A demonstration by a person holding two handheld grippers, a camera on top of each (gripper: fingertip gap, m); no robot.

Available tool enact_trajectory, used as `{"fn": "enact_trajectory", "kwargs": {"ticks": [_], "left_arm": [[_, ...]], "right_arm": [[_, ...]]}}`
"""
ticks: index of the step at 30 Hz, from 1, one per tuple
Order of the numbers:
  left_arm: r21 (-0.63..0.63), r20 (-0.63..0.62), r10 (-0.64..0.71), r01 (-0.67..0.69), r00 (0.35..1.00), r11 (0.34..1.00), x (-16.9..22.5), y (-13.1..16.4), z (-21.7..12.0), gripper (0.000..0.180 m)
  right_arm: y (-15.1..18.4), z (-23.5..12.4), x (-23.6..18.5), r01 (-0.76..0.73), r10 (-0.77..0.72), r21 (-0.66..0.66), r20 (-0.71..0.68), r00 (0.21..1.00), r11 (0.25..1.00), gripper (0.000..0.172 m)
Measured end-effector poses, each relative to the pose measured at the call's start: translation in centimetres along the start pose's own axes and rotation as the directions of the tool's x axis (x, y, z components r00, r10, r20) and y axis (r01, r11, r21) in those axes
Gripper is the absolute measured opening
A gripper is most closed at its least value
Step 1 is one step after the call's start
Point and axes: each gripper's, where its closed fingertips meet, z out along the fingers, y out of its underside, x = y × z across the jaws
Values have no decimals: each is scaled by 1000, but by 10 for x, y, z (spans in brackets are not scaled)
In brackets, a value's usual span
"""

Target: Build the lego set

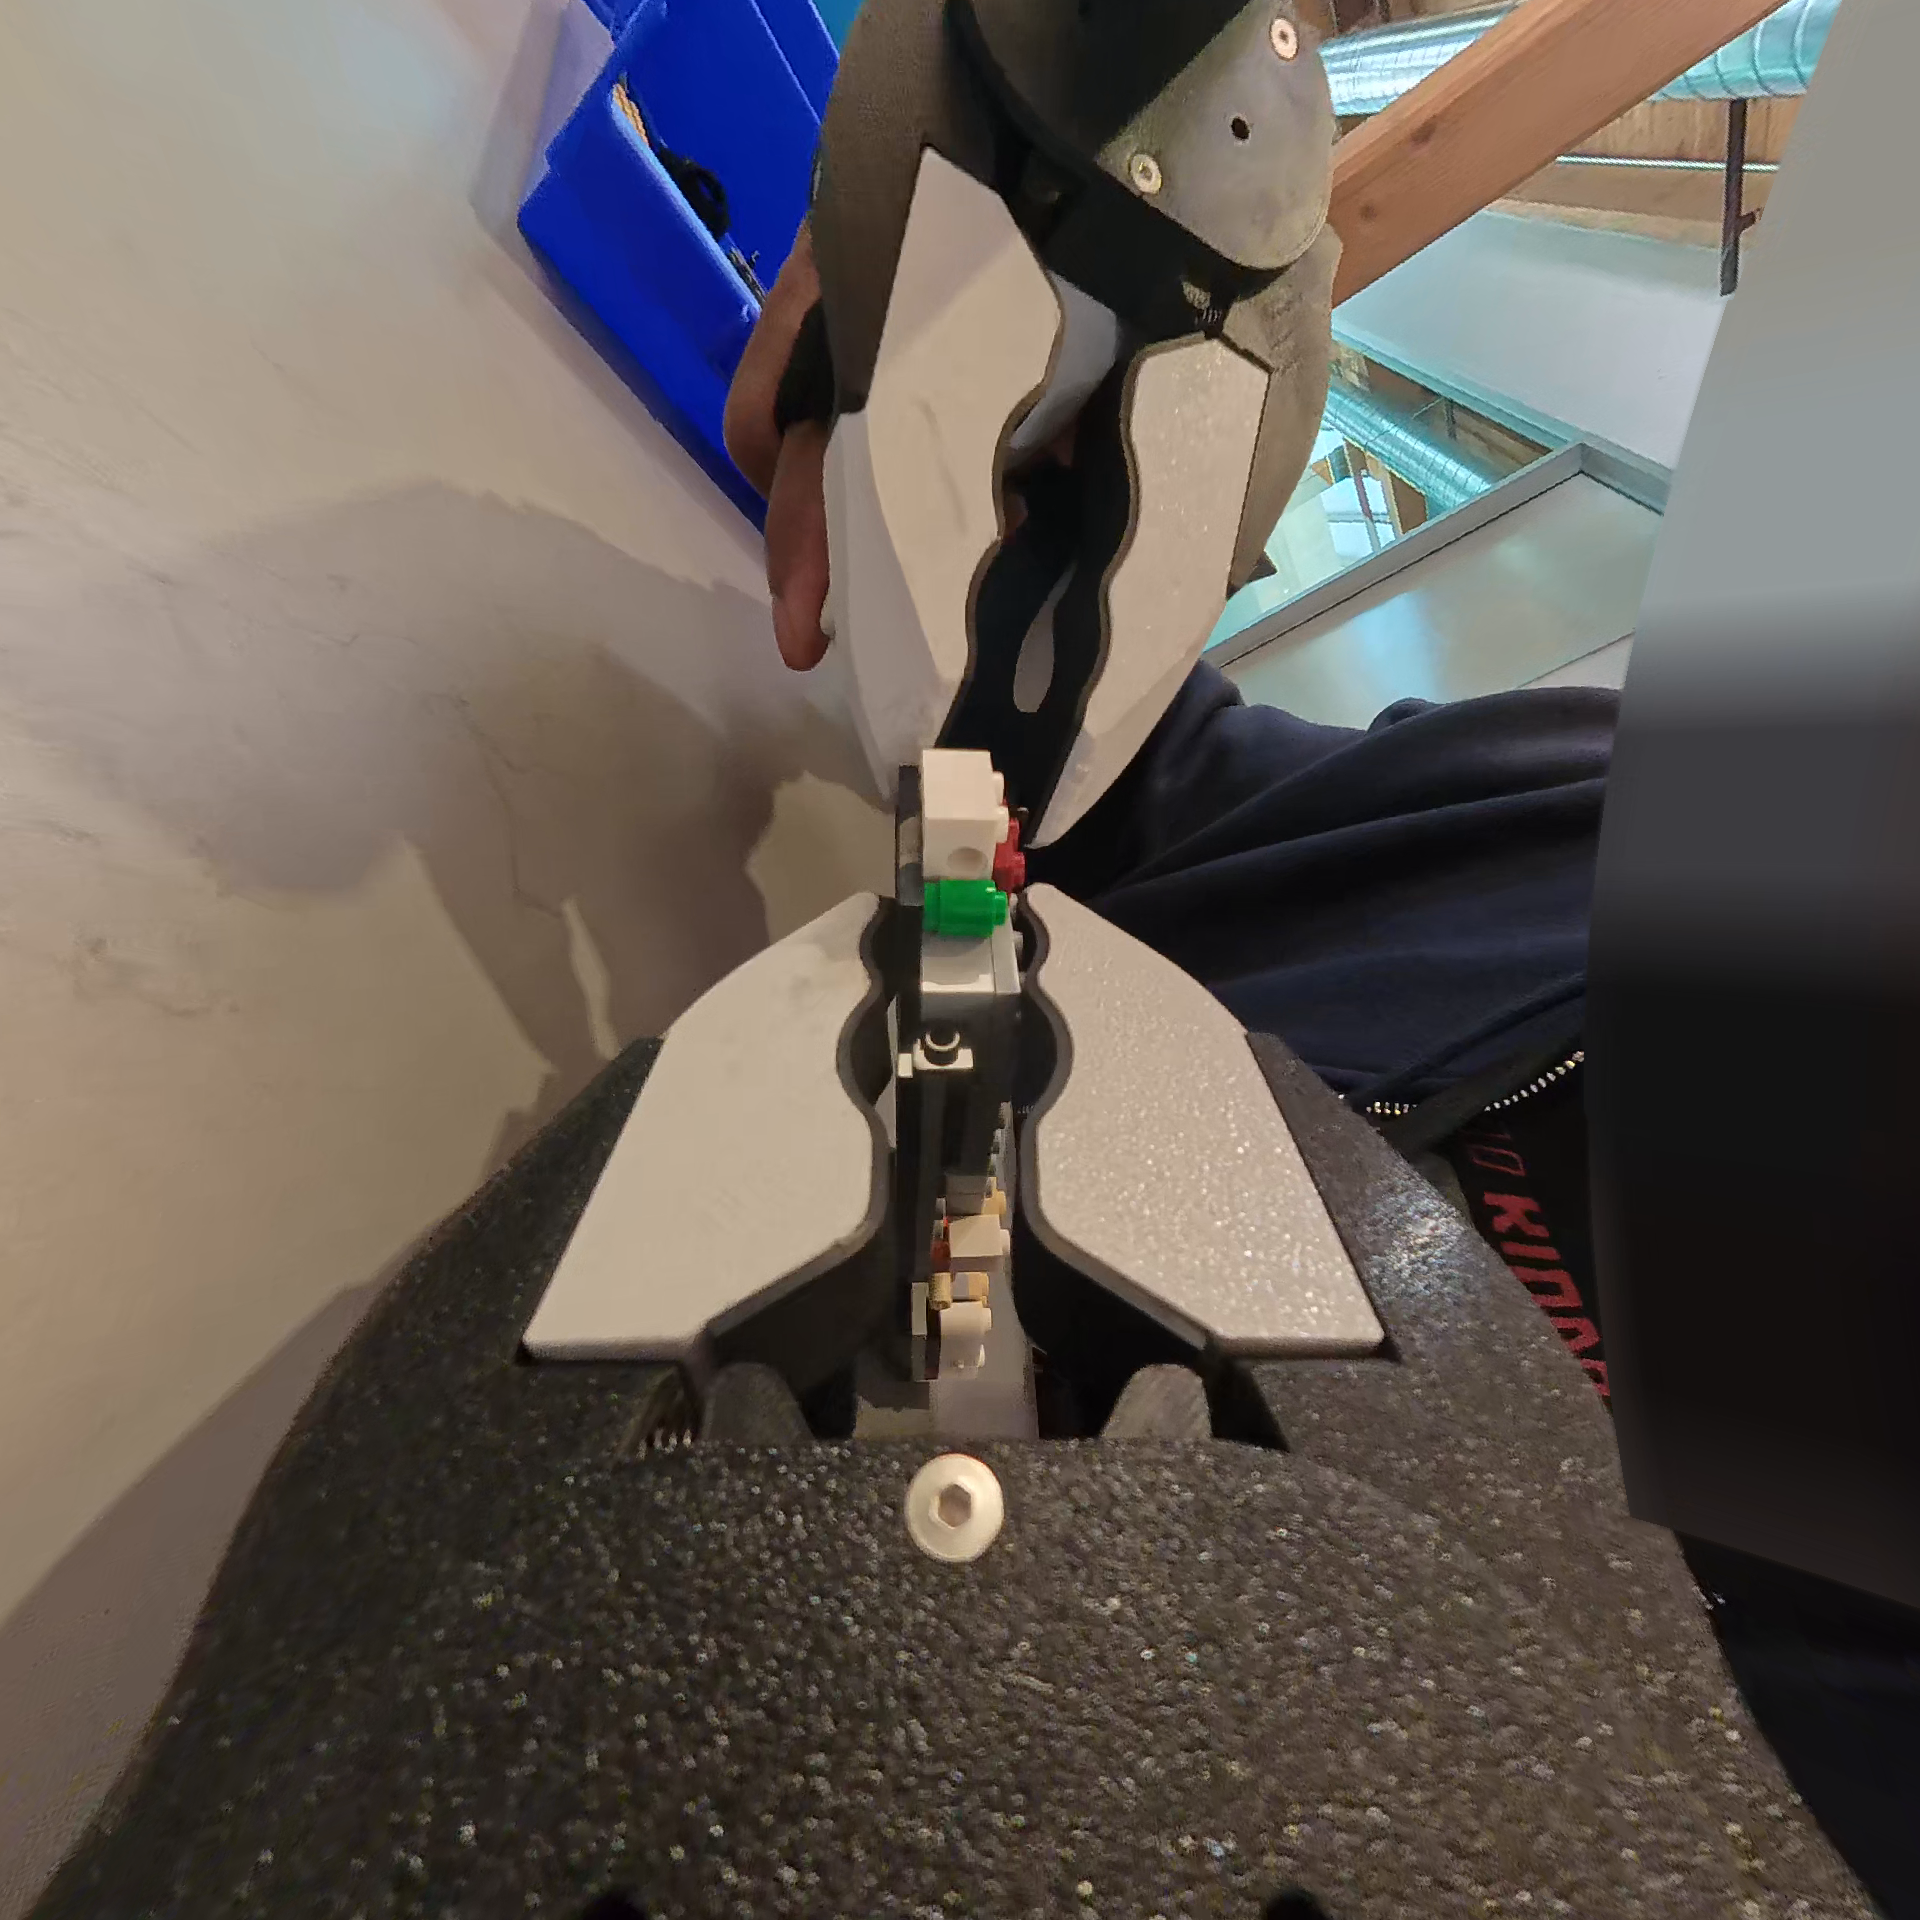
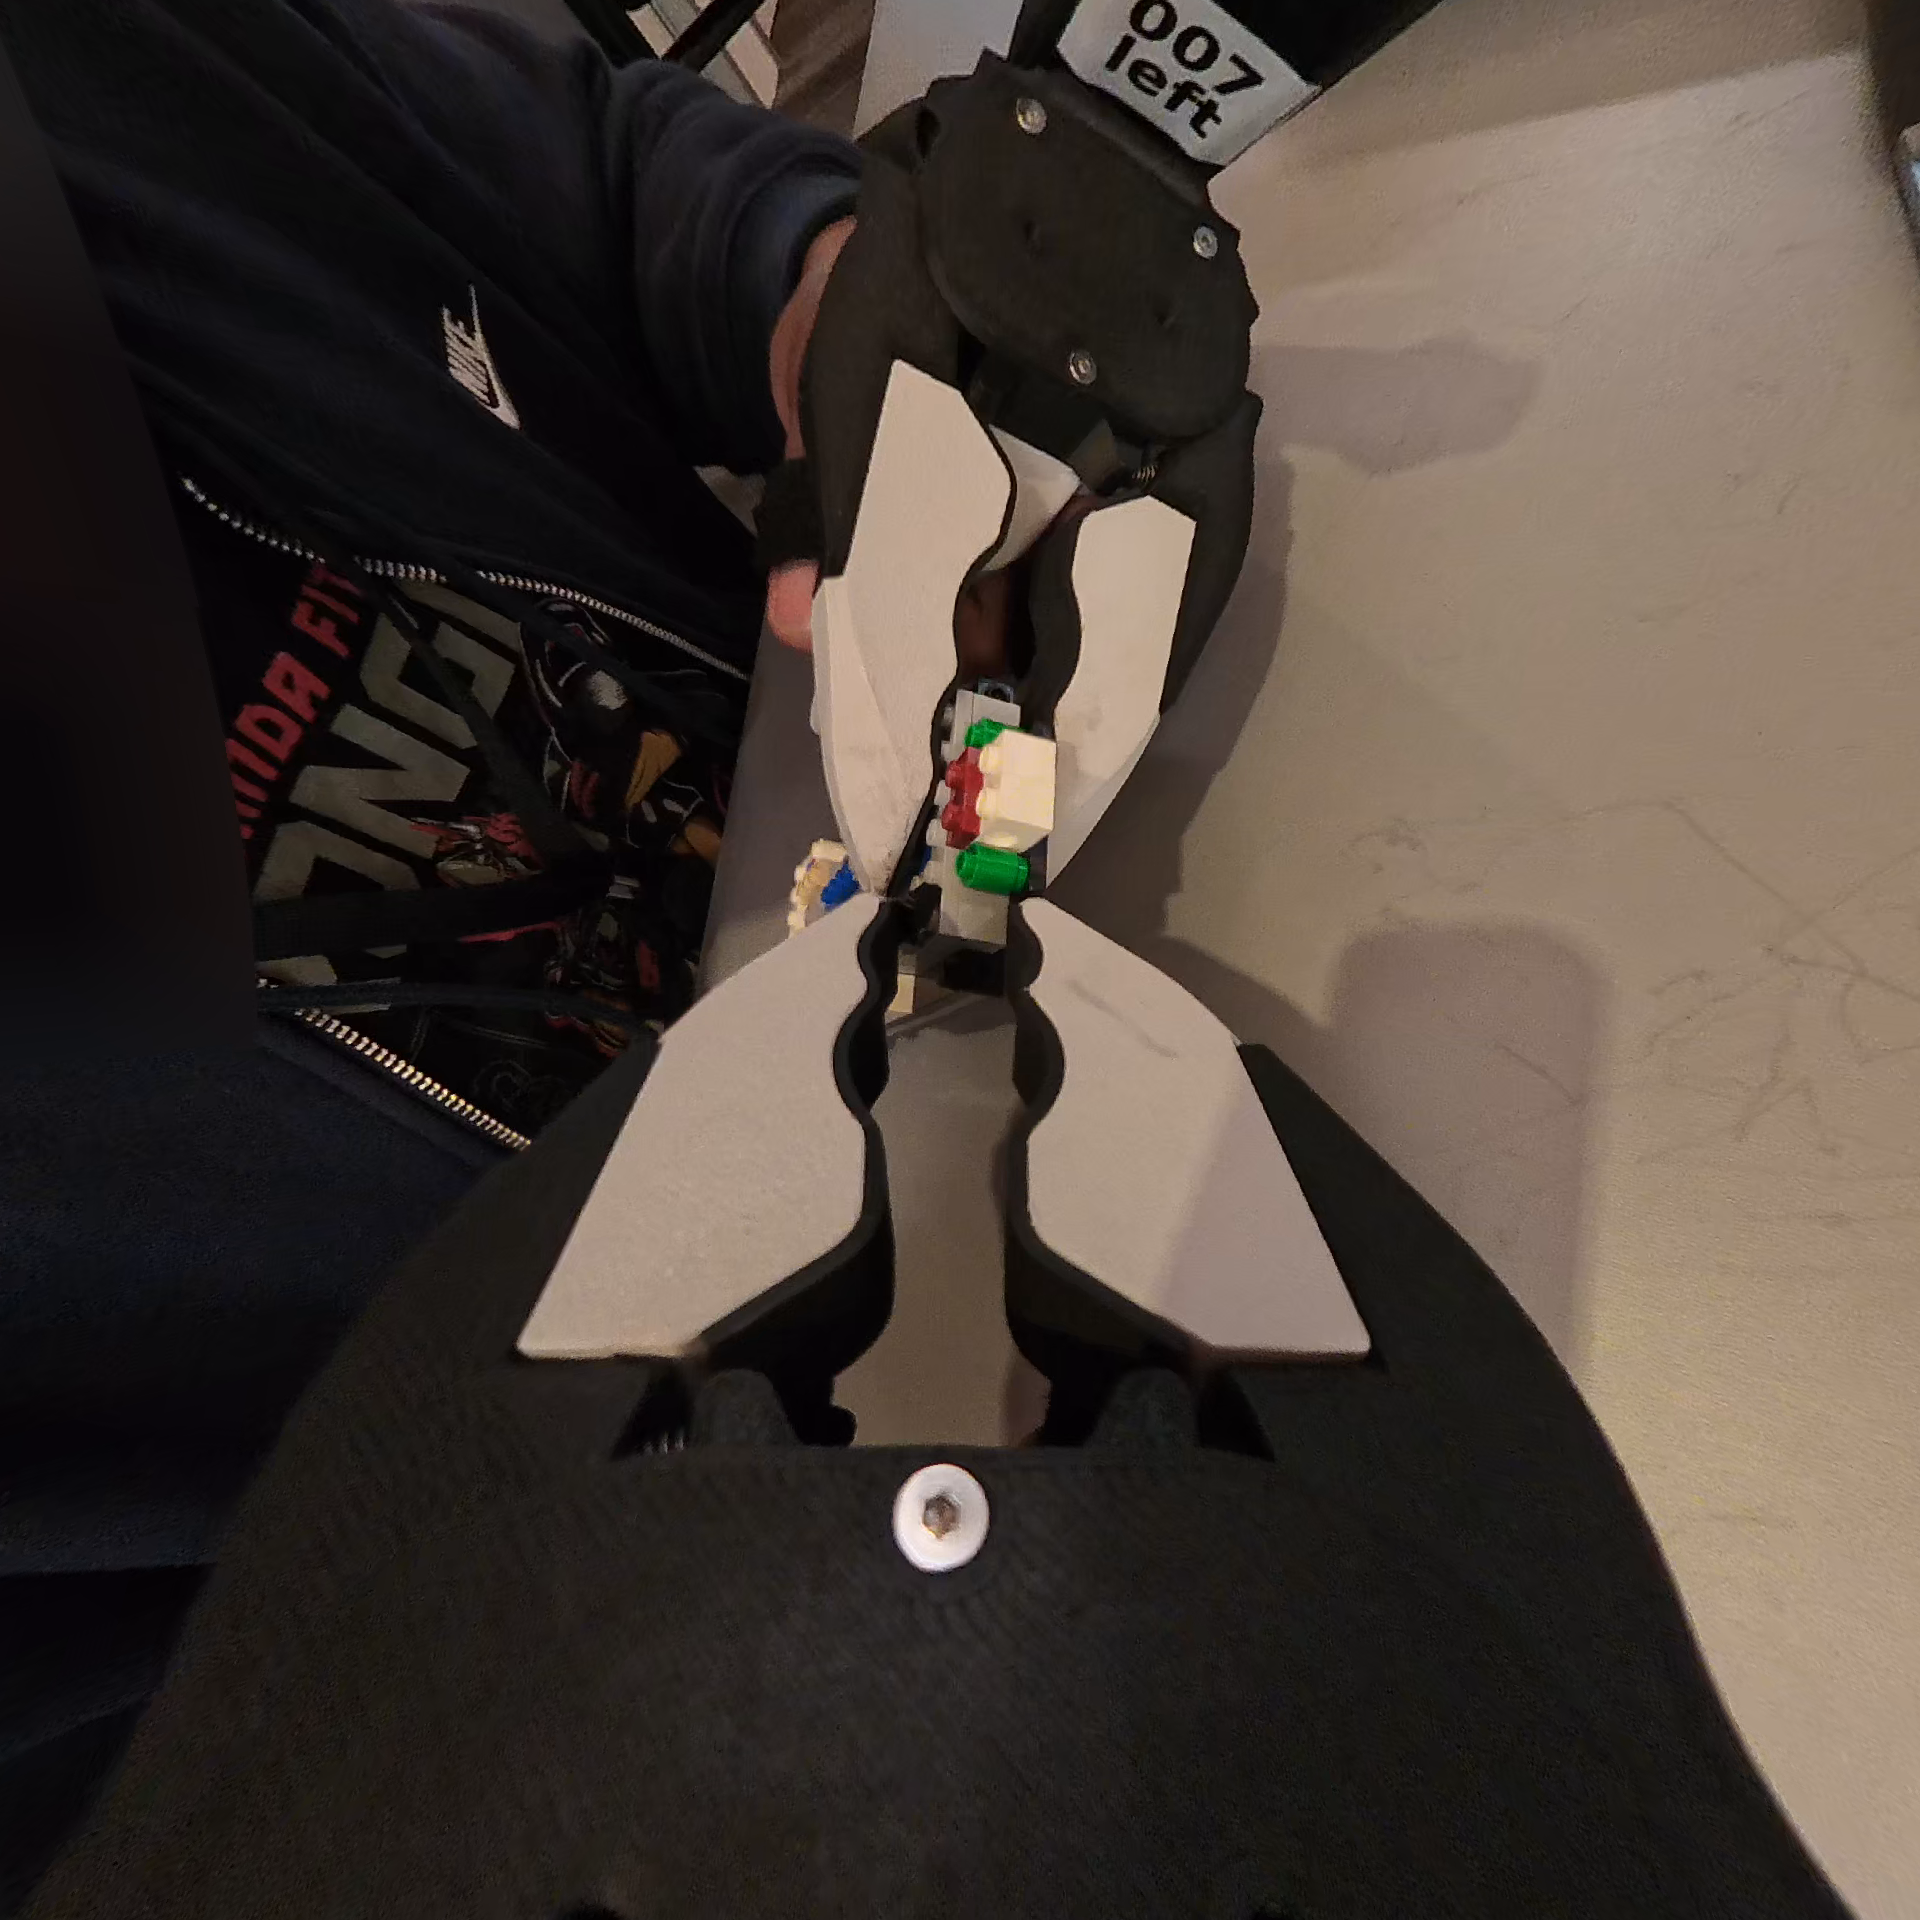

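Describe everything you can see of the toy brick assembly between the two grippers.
The toy brick assembly is a narrow plastic build: a thin black plate along one side, grey bricks, a white brick, a green round piece and dark red pieces. It lies lengthwise between the left gripper's fingers, clamped, while the right gripper's fingertips flank its protruding end.

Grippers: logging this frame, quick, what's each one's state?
Left gripper: closed on the toy-brick assembly.
Right gripper: jaws around the same assembly's end; grip cannot be told.

Black textured claw (image 2: 940,904) bodies, grey wavy-edged fingers (image 2: 727,1143), white screw (image 2: 940,1517) — navy zip hoodie (image 2: 312,260).
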Motion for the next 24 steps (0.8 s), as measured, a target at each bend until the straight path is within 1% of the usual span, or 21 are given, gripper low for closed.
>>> {"fn": "enact_trajectory", "kwargs": {"ticks": [6,11,20,24], "left_arm": [[-23,-54,-25,24,998,999,5,4,2,20],[-38,-63,-16,14,998,999,7,5,2,20],[-42,-24,-15,14,1000,999,3,6,2,20],[-53,-29,-7,5,1000,999,5,7,2,20]], "right_arm": [[2,0,-6,13,-13,-7,48,999,1000,20],[3,0,-9,35,-34,-15,52,998,999,19],[4,2,-5,37,-37,-51,-2,999,998,19],[5,3,-7,51,-51,-61,3,999,997,19]]}}
